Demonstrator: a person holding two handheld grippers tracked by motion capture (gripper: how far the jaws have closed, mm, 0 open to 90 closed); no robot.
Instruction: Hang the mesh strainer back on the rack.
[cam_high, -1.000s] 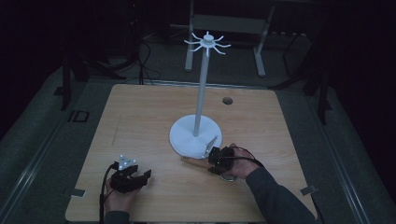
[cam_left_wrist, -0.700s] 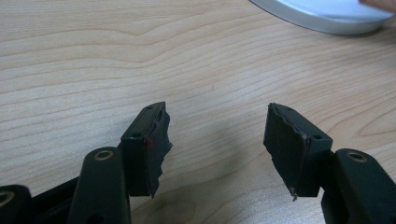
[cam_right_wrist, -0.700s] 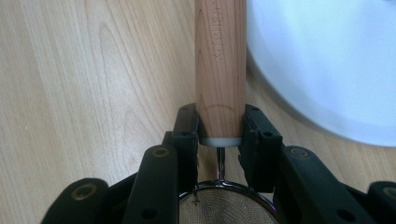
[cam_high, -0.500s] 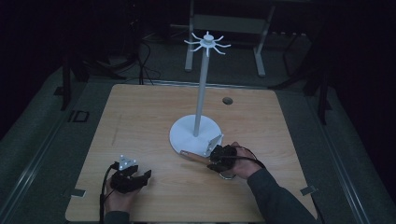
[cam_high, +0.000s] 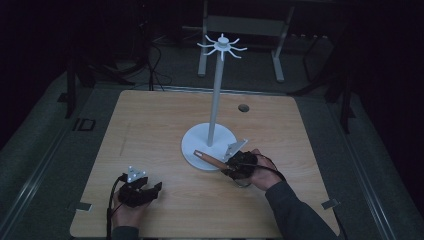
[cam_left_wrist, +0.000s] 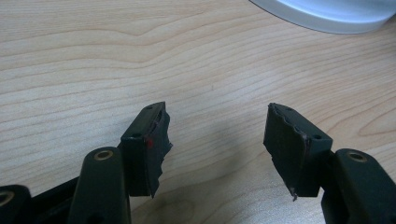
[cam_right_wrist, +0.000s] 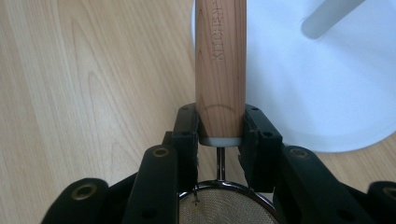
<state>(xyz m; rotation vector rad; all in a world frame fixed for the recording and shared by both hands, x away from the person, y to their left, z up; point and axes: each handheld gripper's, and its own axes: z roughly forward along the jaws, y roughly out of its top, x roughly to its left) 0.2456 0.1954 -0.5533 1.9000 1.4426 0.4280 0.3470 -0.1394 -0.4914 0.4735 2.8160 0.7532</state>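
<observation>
I'm working over a pale wood-grain table (cam_high: 165, 125) in a dim room, with grey floor around it and the legs of a metal frame (cam_high: 240, 30) beyond the far edge. A small dark round hole (cam_high: 243, 108) sits in the tabletop toward the far right. Near the middle stands a white rack (cam_high: 216, 100): a round base, a thin upright pole and a ring of short hooks at the top. Its base lies just on the far side of my right gripper (cam_right_wrist: 219, 135), so the pole stands close to anything I hold there. That gripper is clamped on a small strainer (cam_right_wrist: 220, 65), pinching the lower end of its reddish wooden handle, which bears stamped lettering; a thin wire runs from the handle to a metal mesh bowl close to the camera. The handle points left over the edge of the base. My left gripper (cam_left_wrist: 217, 140) rests at the near left, jaws apart over bare wood.
</observation>
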